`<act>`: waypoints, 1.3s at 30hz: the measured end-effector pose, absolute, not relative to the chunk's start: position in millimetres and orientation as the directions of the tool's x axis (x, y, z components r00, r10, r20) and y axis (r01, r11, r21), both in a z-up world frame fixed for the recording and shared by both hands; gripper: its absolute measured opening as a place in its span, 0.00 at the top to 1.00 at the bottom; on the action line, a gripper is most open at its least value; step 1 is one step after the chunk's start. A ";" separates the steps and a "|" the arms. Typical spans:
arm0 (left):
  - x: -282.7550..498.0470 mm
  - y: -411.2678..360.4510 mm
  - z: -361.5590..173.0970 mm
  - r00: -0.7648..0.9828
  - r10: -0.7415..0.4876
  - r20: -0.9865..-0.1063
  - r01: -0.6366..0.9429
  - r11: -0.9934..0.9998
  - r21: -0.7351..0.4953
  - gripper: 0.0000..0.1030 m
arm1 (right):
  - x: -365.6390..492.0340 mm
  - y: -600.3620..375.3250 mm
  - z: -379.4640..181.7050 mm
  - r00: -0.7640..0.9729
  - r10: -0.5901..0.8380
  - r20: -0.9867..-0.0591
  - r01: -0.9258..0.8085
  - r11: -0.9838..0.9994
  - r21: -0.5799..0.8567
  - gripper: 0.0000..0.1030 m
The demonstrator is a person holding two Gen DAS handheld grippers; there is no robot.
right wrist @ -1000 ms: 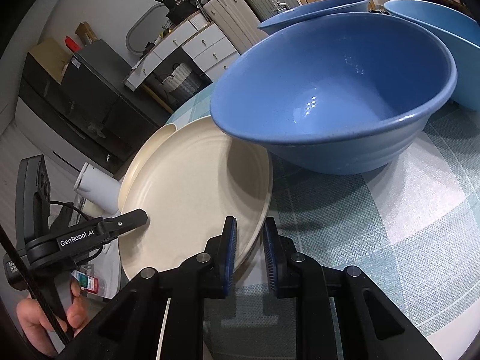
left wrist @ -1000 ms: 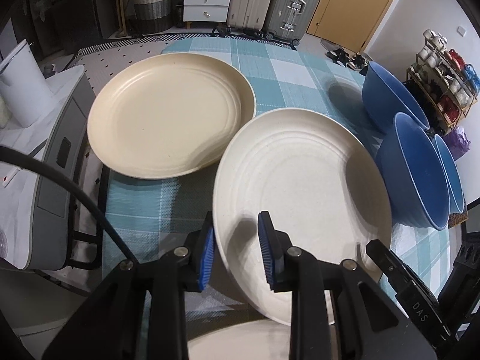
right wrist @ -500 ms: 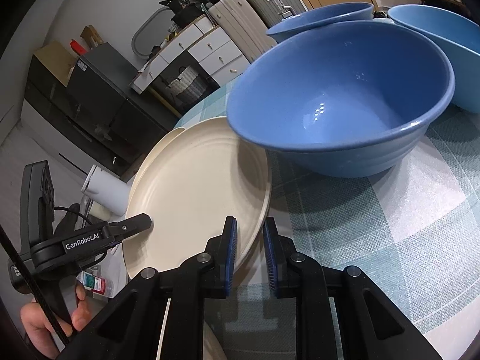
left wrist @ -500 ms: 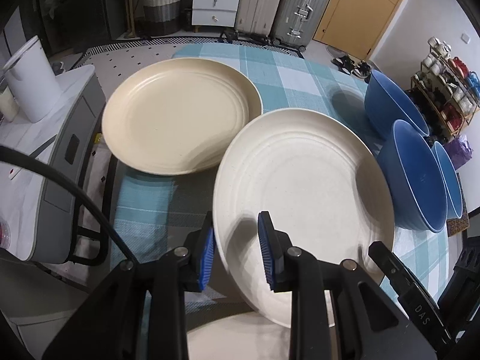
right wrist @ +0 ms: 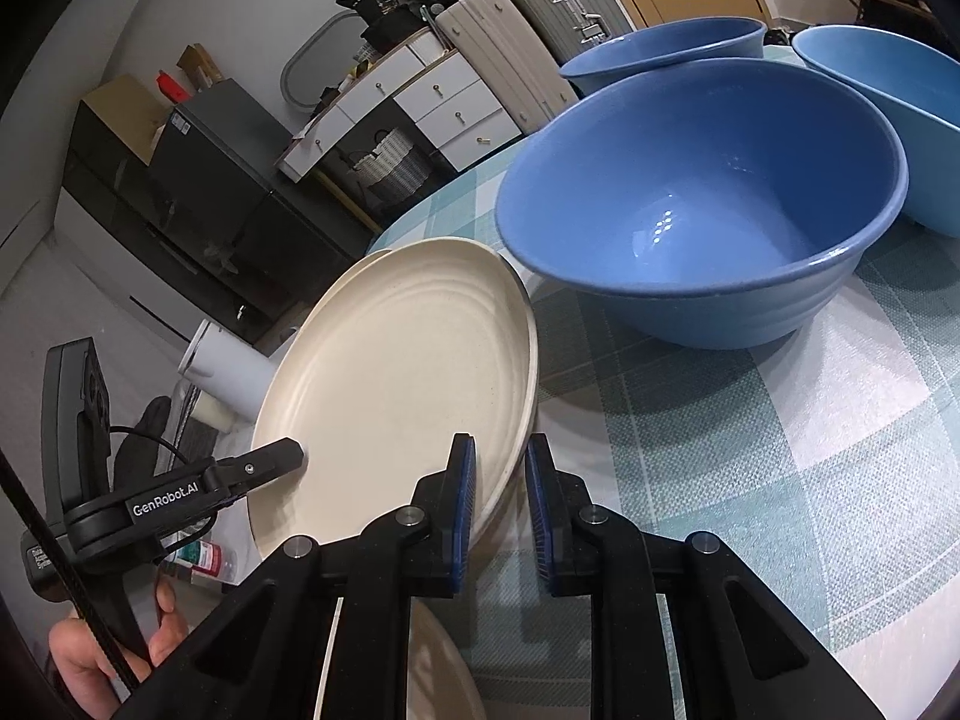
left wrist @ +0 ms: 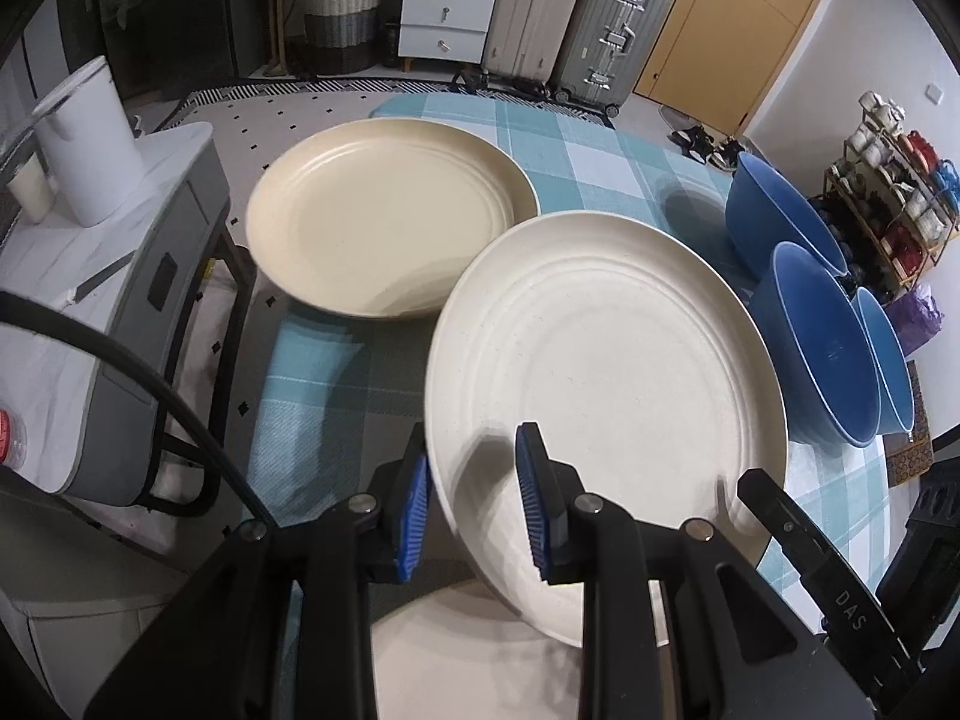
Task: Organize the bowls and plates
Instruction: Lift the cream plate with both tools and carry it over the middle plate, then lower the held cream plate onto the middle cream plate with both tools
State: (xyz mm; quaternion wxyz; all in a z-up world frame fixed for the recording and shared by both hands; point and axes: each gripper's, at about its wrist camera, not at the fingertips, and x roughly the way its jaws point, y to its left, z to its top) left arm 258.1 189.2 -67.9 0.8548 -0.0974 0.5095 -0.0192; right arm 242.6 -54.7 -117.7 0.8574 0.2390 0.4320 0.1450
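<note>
Left gripper (left wrist: pixel 471 504) has its jaws clenched on the near rim of the white plate (left wrist: pixel 606 384), one pad under the lip, one on the eating face. Plate is lifted and tilted, its far edge overlapping the cream plate (left wrist: pixel 384 222), which lies flat on the checked surface (left wrist: pixel 600 150) beyond; can't tell if the two touch. The right wrist view shows the same held plate edge-on (right wrist: pixel 408 372) w/ the left tool's finger on it.

Right gripper (right wrist: pixel 501 492) sits just beside that plate's rim, jaws nearly together. Rim seems to sit partly between the pads, but whether they pinch it is not clear (could be just in front), so can't tell.

Three blue bowls stand close together on the right: big one (right wrist: pixel 702 204) nearest, a second (right wrist: pixel 666 51) behind it, a paler one (right wrist: pixel 882 114) to its side.

Handling, as judged: plates look like matte, speckled, light stiff composite, prob. not as brittle as ceramic but would still clatter or chip if dropped. A one-edge pinch leaves most of the plate hanging beyond the jaws, so it'll tend to droop or pivot; the raised lip is the only real hold. Best lowered flat onto the cream plate, centred. Bowls: smooth glossy inside, likely slippery; grip the rim wall.
</note>
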 end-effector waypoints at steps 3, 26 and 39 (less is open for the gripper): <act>252.1 189.3 -63.9 0.496 -0.110 -0.861 -0.072 0.983 -0.167 0.75 | 239.3 -52.0 -113.7 0.581 0.463 -0.669 -0.060 0.845 0.532 0.84; 174.7 200.7 -51.1 0.581 -0.013 -0.814 -0.190 0.970 -0.151 0.75 | 202.7 -40.8 -90.9 0.540 0.520 -0.662 -0.199 0.843 0.500 0.84; 108.0 208.7 -50.5 0.582 0.009 -0.813 -0.240 0.957 -0.161 0.75 | 158.4 -28.2 -87.7 0.481 0.550 -0.682 -0.281 0.834 0.474 0.84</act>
